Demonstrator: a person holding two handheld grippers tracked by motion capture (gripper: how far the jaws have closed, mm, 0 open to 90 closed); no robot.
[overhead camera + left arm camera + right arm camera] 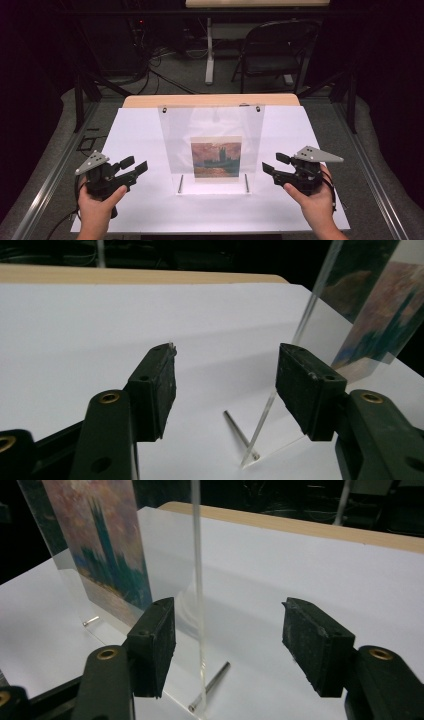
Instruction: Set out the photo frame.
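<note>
So the clear acrylic stand [212, 145] with the painting print [216, 156] sits upright mid-bench [140, 140] on white paper. The left gripper [134, 167] is just off its left edge, the right gripper [270, 165] off its right. Both sets of jaws are wide apart, nothing between them, not touching the stand.
</note>
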